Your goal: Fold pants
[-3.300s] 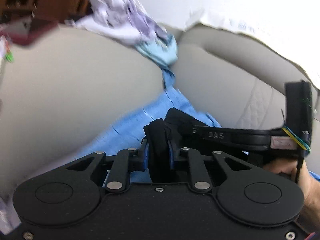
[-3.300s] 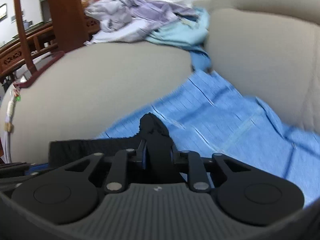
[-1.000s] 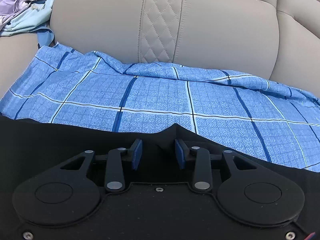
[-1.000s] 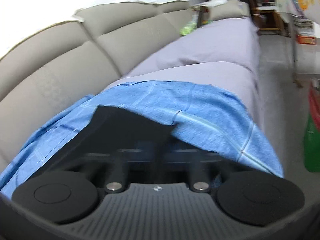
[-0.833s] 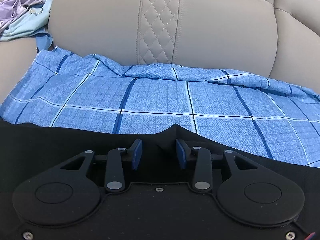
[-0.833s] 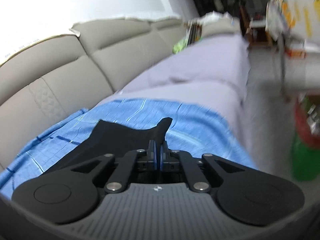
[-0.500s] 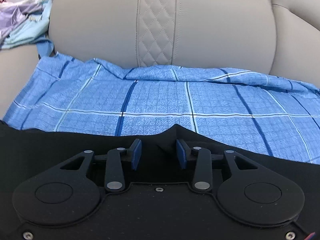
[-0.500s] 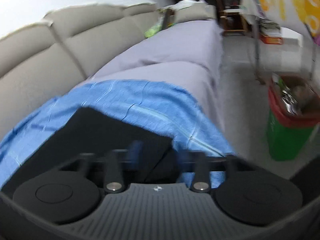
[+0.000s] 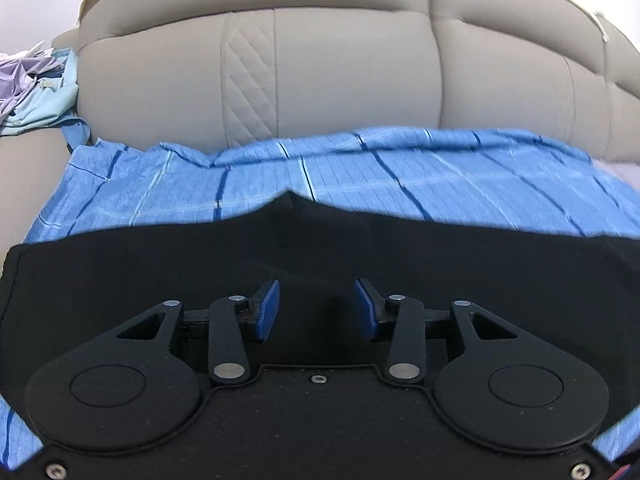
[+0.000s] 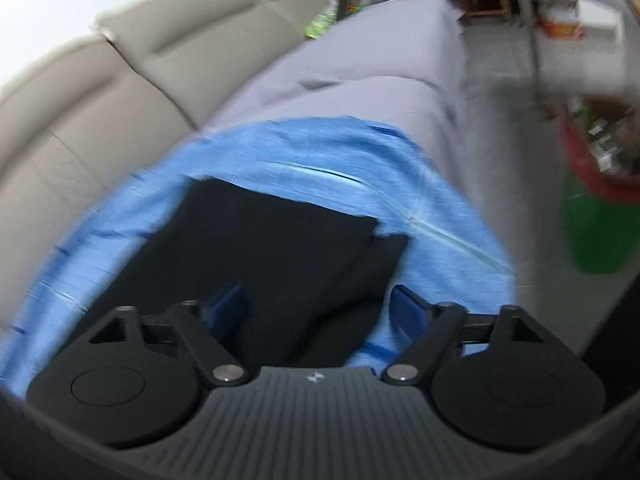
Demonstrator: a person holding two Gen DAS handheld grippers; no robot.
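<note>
The black pants (image 9: 320, 252) lie flat on a blue checked sheet (image 9: 400, 176) spread over the sofa seat. My left gripper (image 9: 316, 308) is open and empty, its blue pads apart just above the black cloth. In the right wrist view the pants (image 10: 272, 240) show a folded end with a second layer sticking out at the right. My right gripper (image 10: 320, 308) is open and empty over that end, with blue pads (image 10: 408, 308) wide apart.
The beige sofa backrest (image 9: 340, 72) rises behind the sheet. A heap of pale clothes (image 9: 28, 84) lies on the left armrest. A grey cover (image 10: 380, 48) covers the sofa seat to the right. A green bin with a red rim (image 10: 600, 216) stands on the floor.
My right gripper has opened and let go of the pants' end, which now lies on the sheet. My left gripper stays open and has pulled back and tilted up a little.
</note>
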